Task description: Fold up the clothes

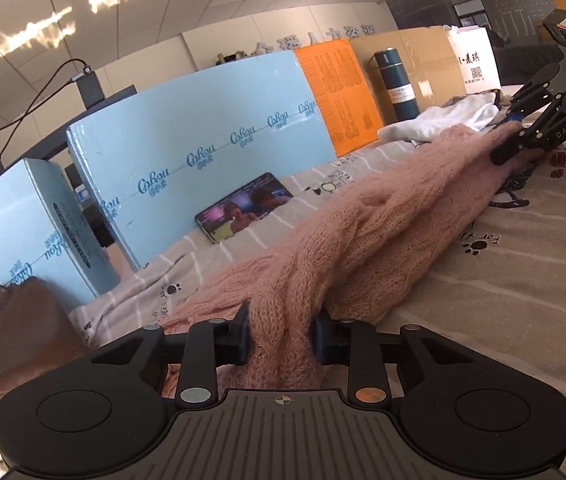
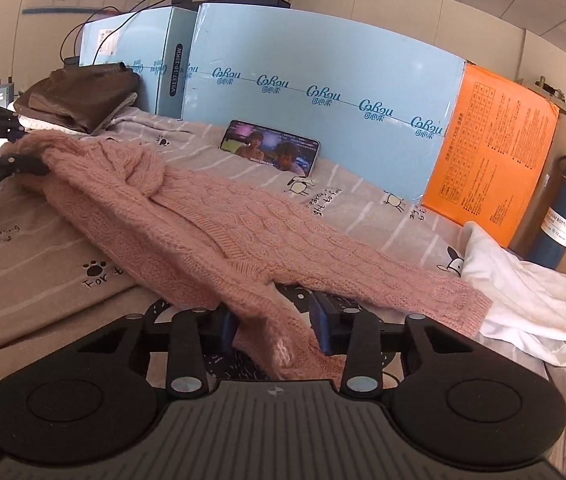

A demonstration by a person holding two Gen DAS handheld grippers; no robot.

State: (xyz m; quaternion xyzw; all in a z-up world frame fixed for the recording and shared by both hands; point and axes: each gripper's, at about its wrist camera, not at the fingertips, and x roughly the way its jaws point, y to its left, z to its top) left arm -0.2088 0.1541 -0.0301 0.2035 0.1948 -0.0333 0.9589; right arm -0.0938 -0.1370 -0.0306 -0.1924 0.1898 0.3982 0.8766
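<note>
Pink cable-knit wool, a sweater (image 1: 363,232), is seen stretched across the middle of both frames over a printed bed sheet (image 1: 483,300). At the bottom centre of the left wrist view one end is clamped by the left tongs (image 1: 281,336); at the right edge the other end is pinched by the right tongs (image 1: 519,136). In the right wrist view a bunched part is gripped at bottom centre, with a sleeve (image 2: 423,284) laid toward a white garment (image 2: 523,292). A phone (image 2: 269,146) is propped against a blue box (image 2: 323,68).
</note>
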